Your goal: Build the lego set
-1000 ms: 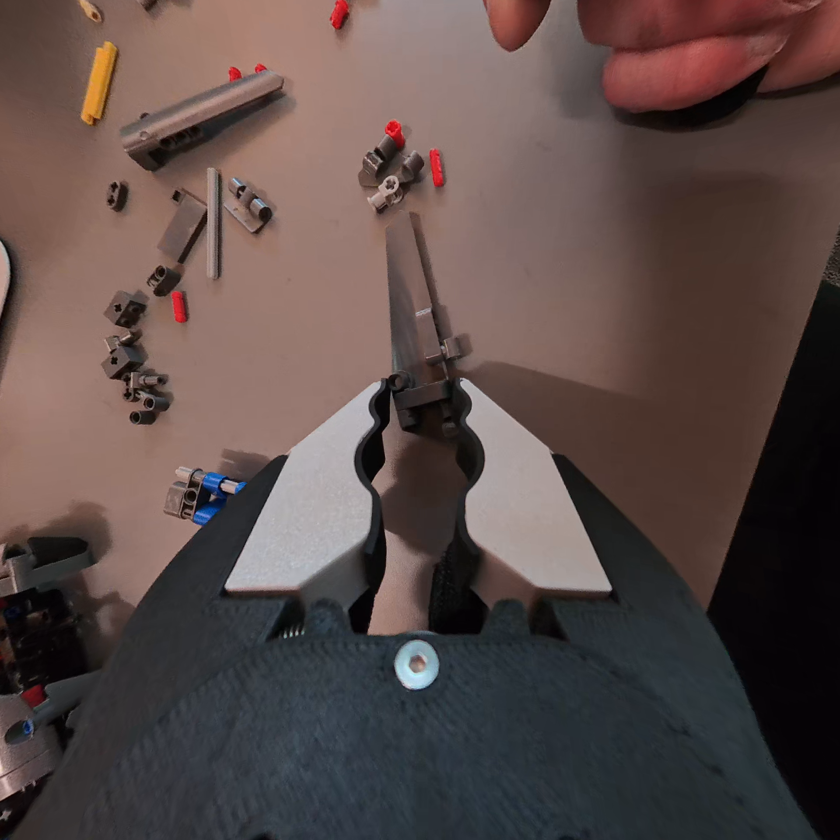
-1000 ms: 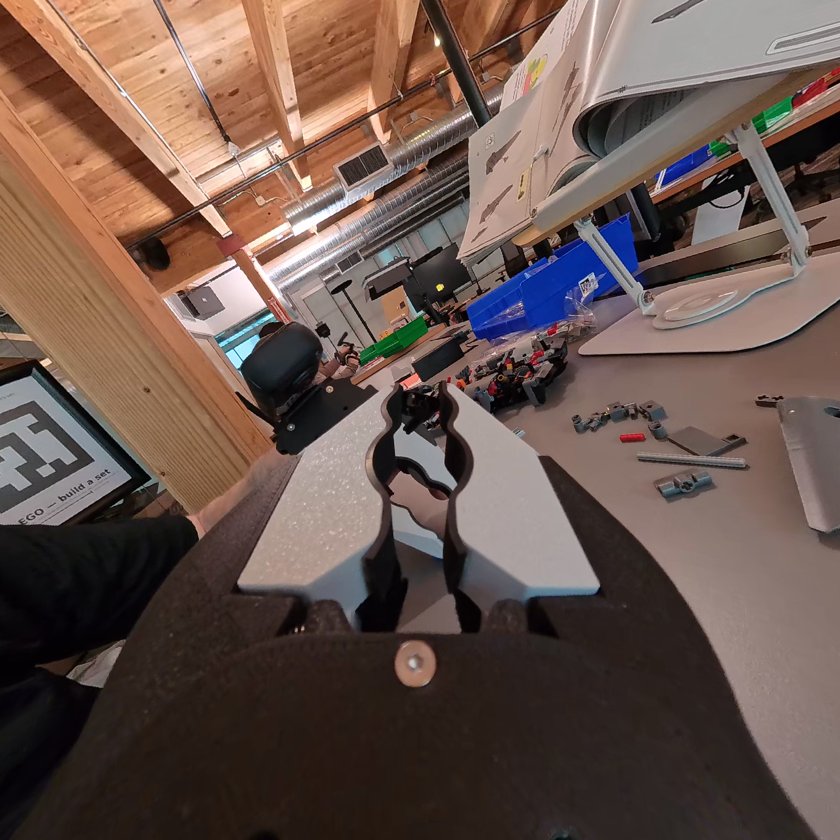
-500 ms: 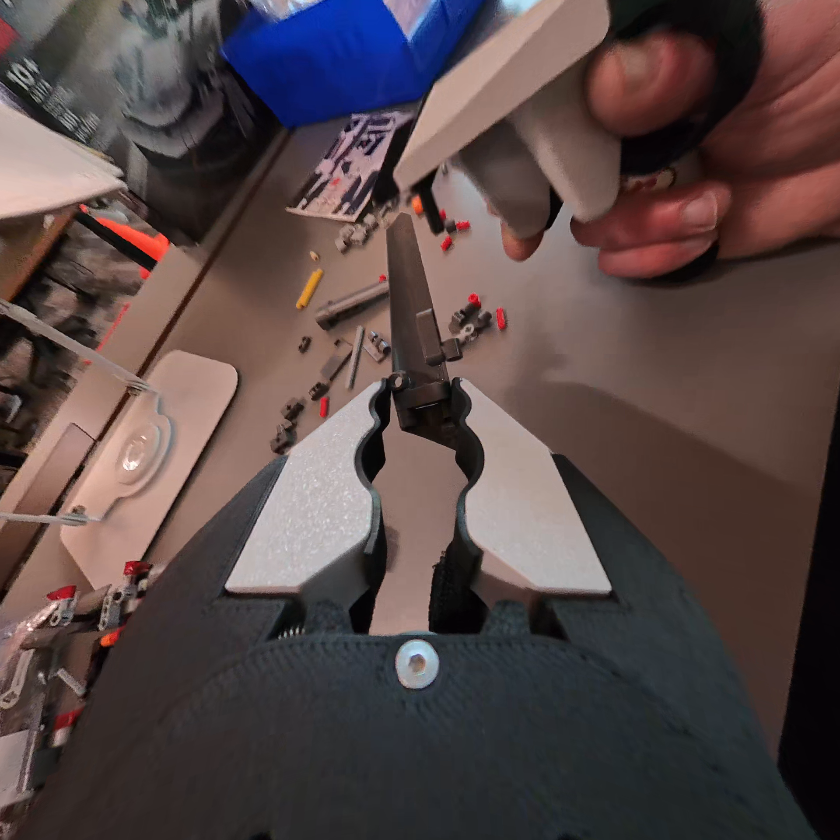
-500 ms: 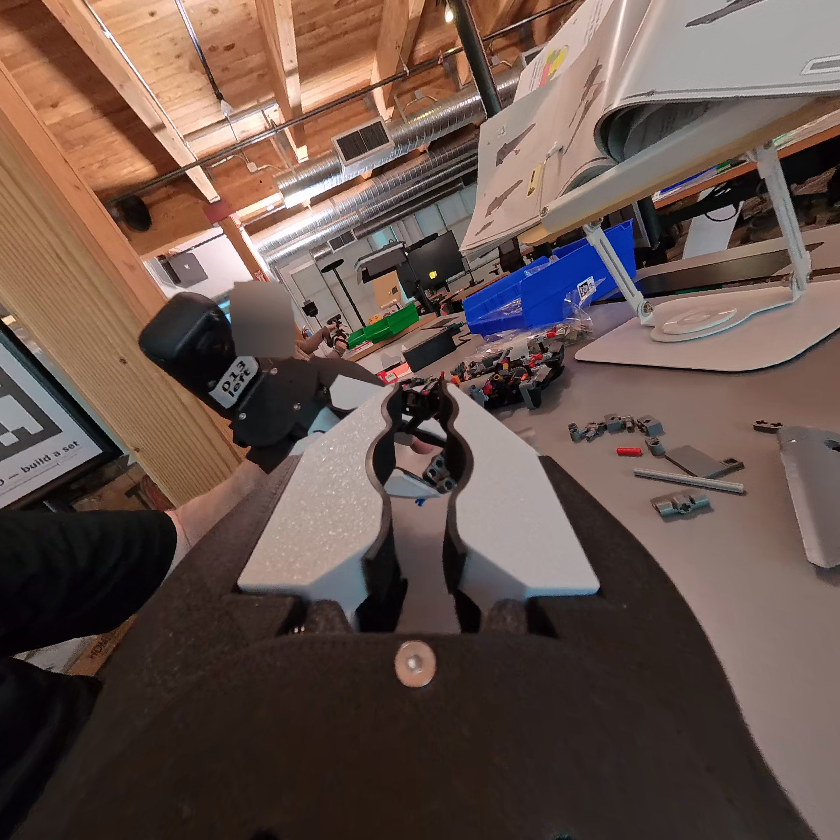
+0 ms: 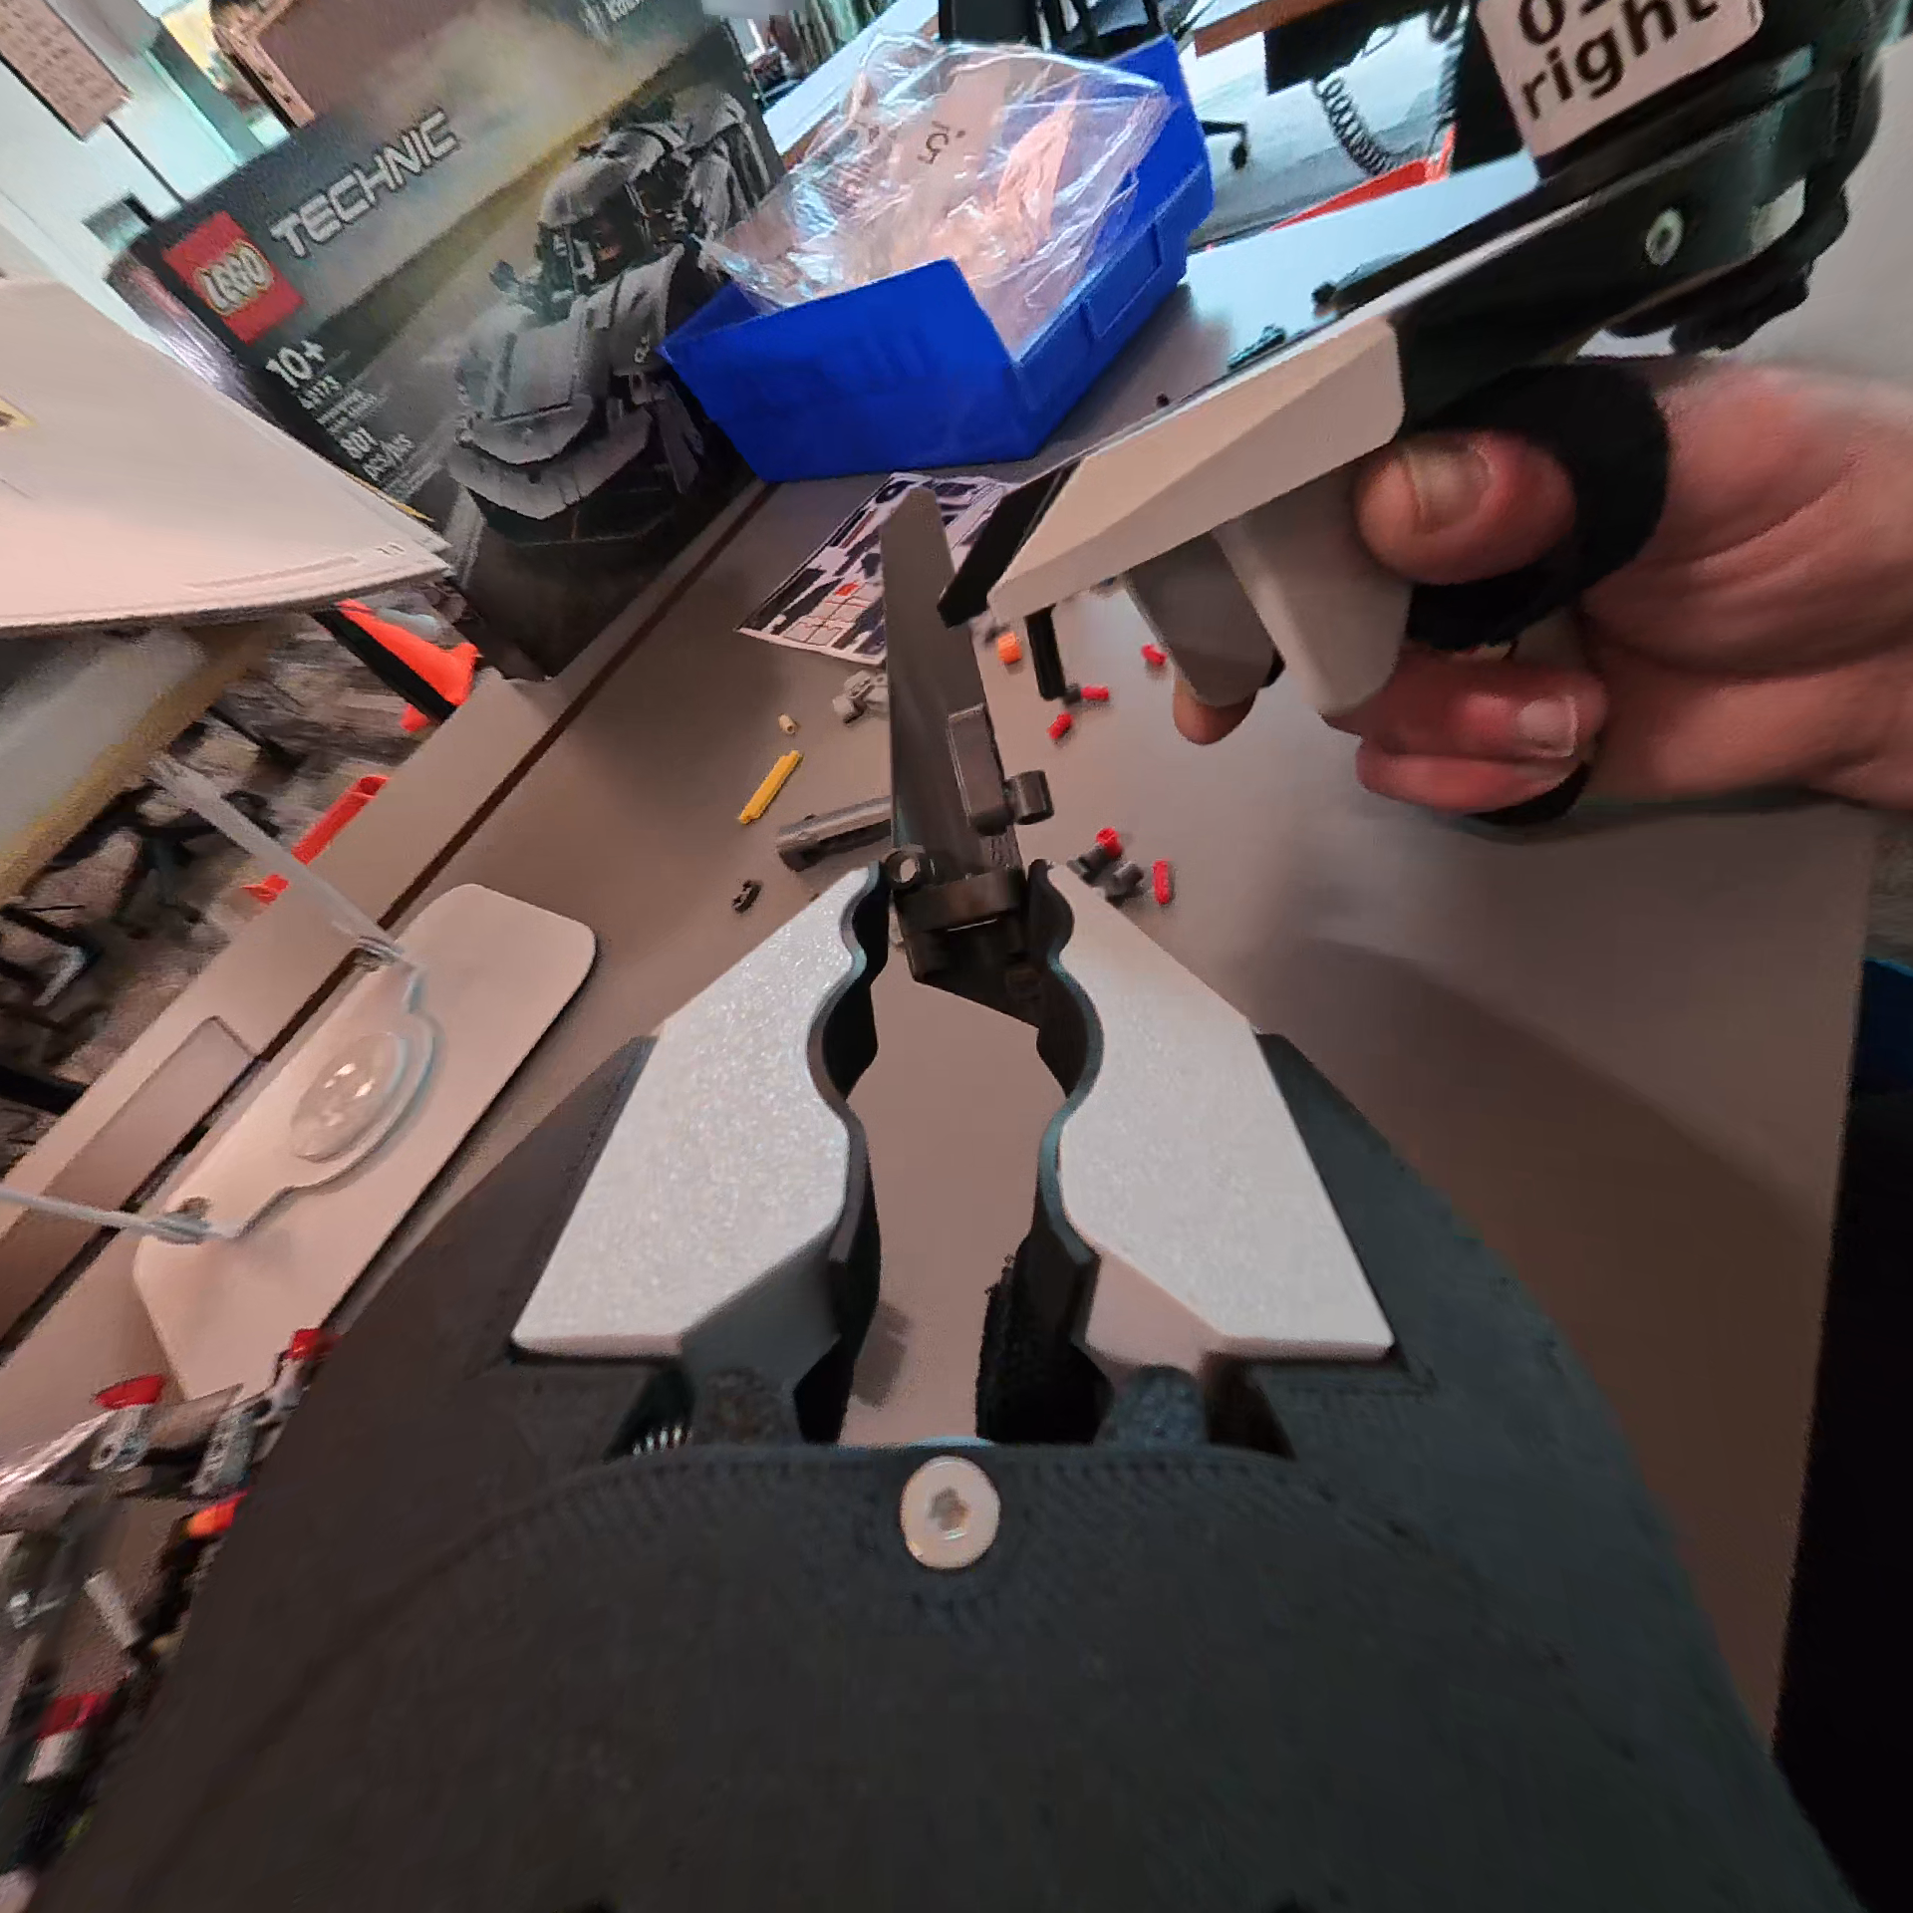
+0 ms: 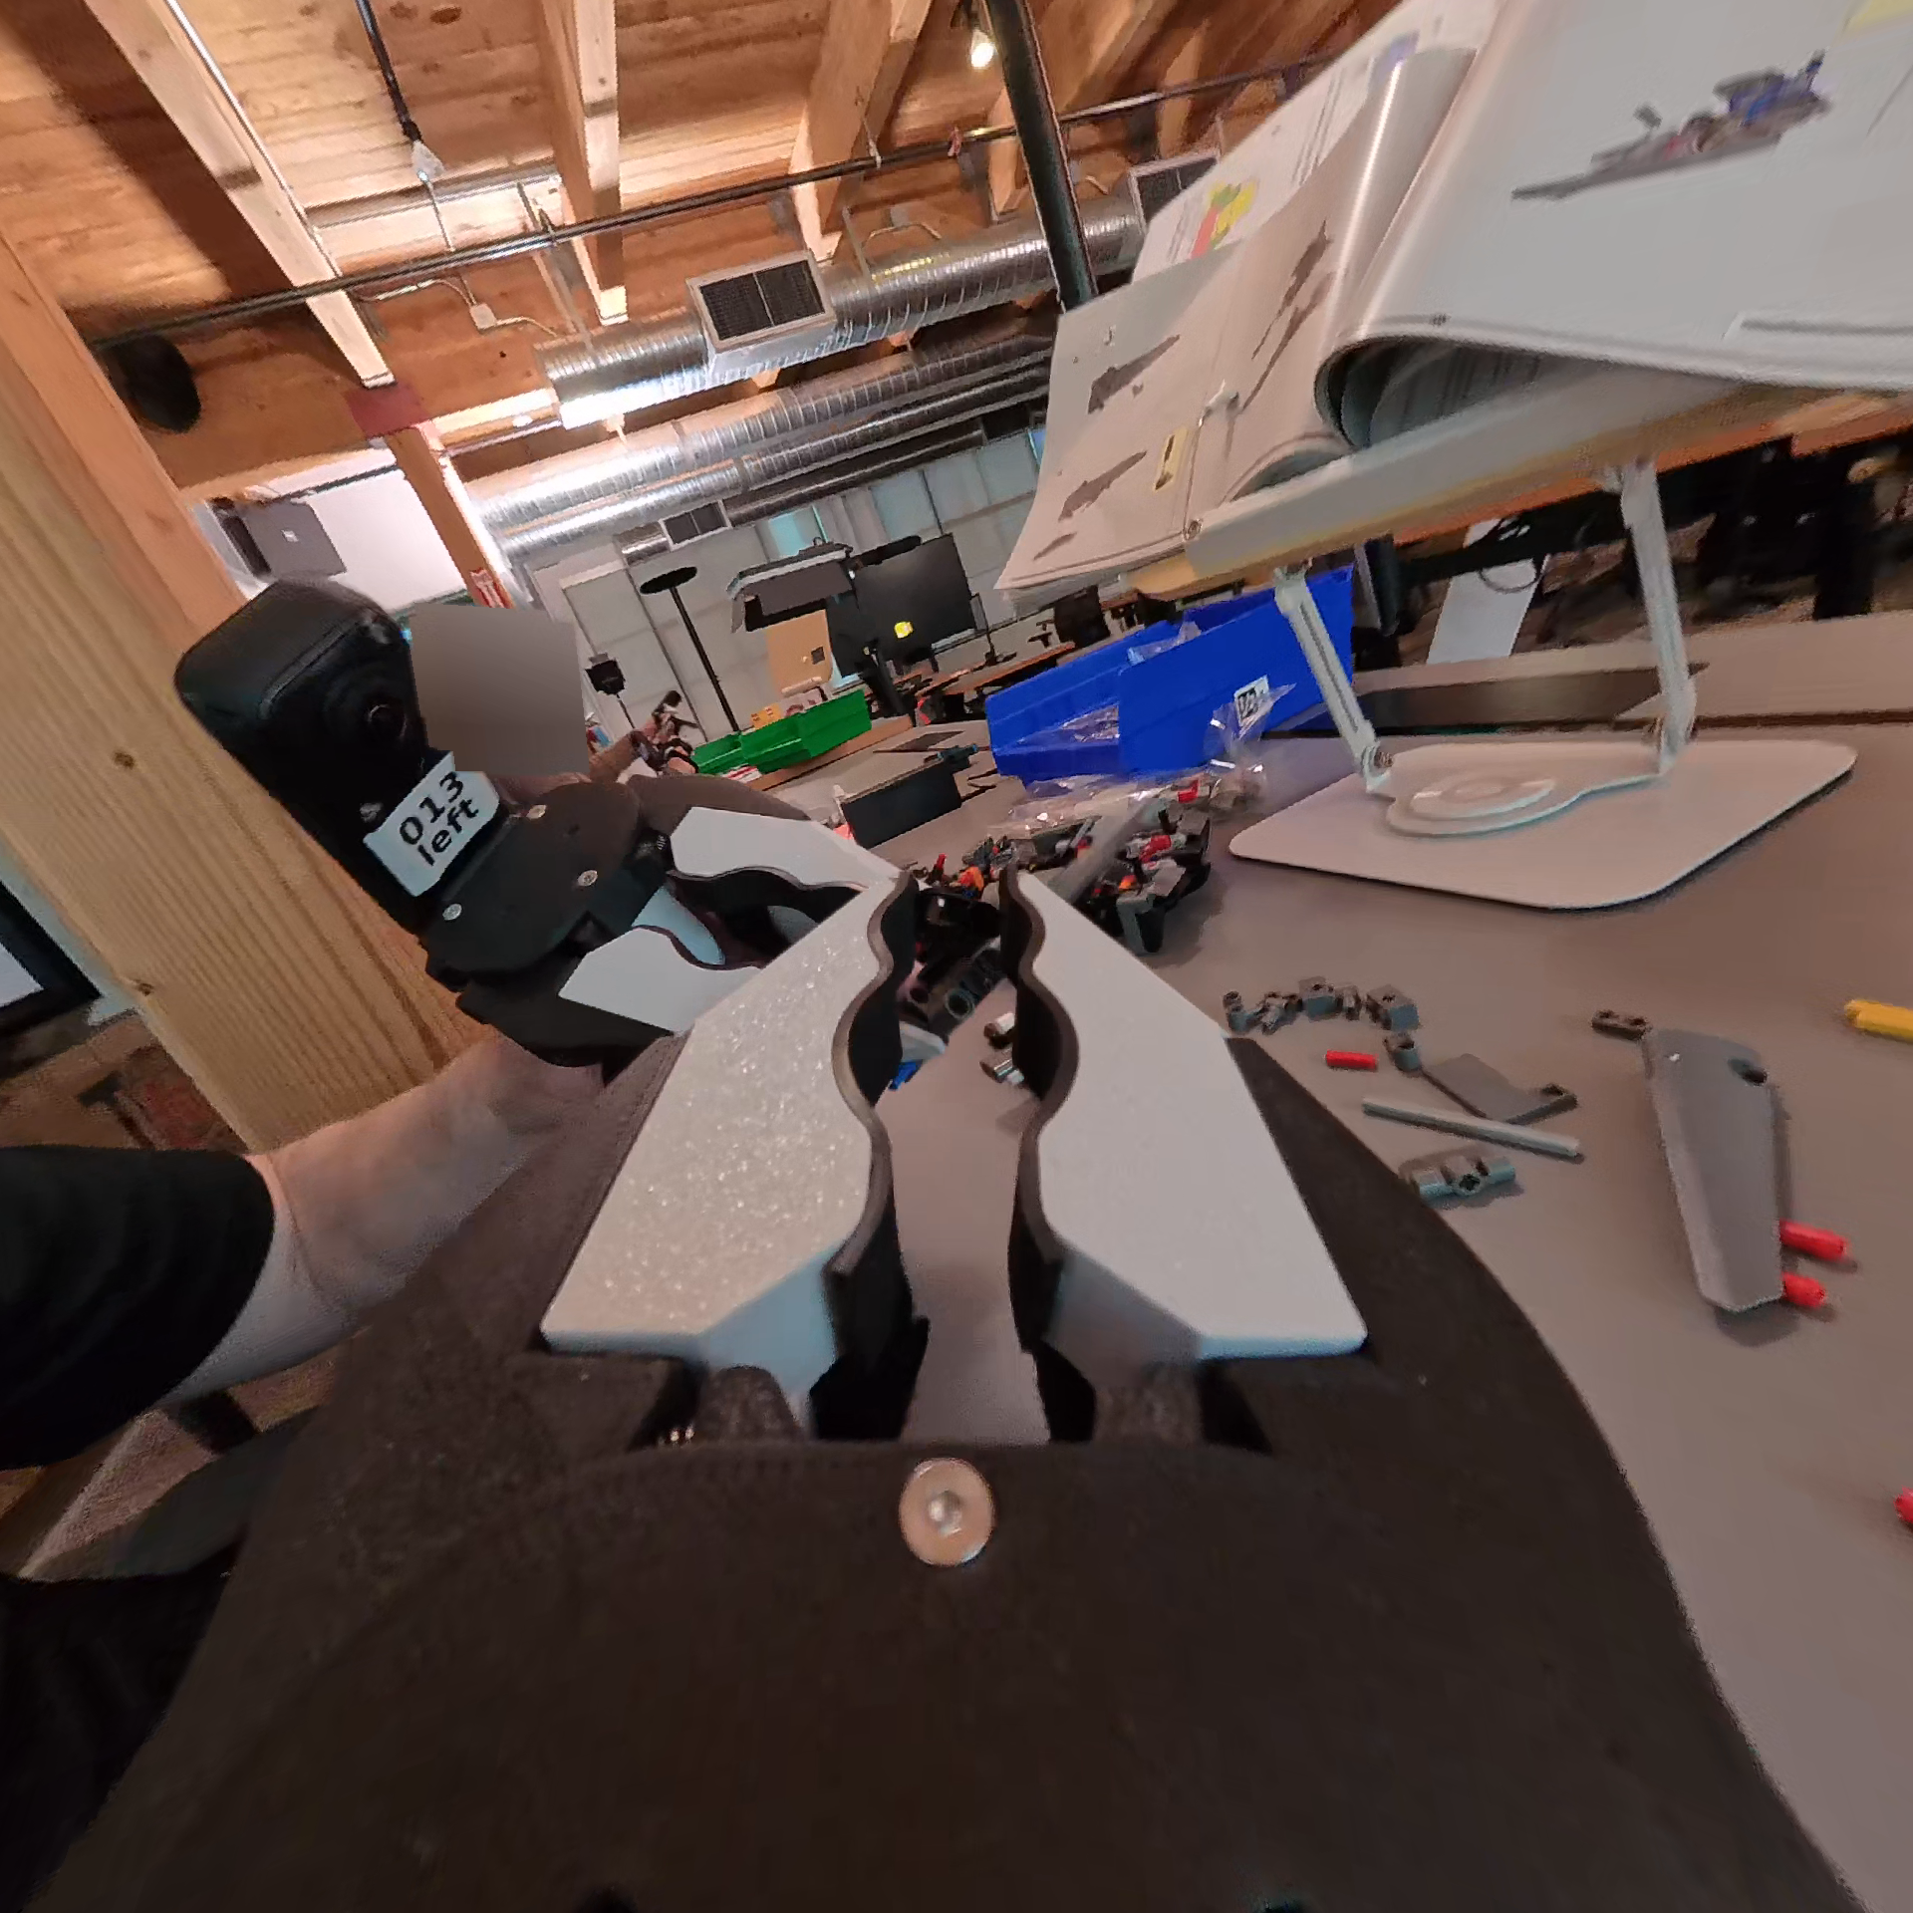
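Above cluttered grey counter point(image 5: 1449, 1087), left claw point(image 5: 963, 911) clamping tapered grey panel point(image 5: 932, 704) by its base, right claw point(image 6: 958, 911) slightly parted and empty: likely to twist loose if nudged.

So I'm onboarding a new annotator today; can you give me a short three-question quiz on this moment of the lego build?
1. True or false: the left tool is clamped on a dark grey panel piece.
2. Multiple choice: the clear plastic bag lies in A) a green tray, B) the blue bin, C) the set's box.
3. Fill in: the loose red pins lie on the grey ____.

Key: 1 true; 2 B; 3 table.
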The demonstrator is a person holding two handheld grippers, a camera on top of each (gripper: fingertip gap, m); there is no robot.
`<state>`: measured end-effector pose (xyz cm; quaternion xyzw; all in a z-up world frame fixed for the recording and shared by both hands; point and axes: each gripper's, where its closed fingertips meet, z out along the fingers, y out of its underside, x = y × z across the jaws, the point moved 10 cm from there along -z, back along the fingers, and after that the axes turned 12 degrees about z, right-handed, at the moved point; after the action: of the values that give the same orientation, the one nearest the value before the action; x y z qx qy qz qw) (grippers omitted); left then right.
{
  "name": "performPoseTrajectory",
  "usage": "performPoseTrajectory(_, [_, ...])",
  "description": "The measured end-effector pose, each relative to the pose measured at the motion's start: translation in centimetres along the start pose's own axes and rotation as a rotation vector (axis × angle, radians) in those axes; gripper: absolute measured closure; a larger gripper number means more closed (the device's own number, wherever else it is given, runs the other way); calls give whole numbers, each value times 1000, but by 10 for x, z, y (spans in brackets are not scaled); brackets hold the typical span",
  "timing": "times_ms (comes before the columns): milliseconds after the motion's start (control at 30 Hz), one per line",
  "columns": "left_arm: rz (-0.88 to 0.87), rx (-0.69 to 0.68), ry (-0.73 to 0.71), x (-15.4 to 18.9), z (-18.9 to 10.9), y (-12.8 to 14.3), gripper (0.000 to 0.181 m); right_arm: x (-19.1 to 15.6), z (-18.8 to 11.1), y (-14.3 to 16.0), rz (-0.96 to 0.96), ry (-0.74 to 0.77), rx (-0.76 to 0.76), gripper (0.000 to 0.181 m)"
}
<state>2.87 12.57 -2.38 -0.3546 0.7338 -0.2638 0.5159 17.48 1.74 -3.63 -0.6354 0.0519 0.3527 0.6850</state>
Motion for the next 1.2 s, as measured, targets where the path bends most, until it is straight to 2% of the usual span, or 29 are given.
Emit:
performPoseTrajectory(267, [-183, 130, 129, -8, 1, -5, 157, -10, 1, -4, -117, -4, -20, 168])
performPoseTrajectory(700, [-257, 214, 135, -11, 0, -6, 158, -18, -6, -9, -211, 40, 50, 168])
performPoseTrajectory(900, [-332, 297, 201, -10, 2, -10, 158, -21, -12, -11, -176, -18, 110, 168])
performPoseTrajectory(1000, [-363, 324, 247, -11, 4, -11, 158, -20, -15, -14, -177, -36, 108, 168])
performPoseTrajectory(1200, [-351, 301, 237, -12, 9, -9, 158, -16, -15, -15, -194, -21, 57, 168])
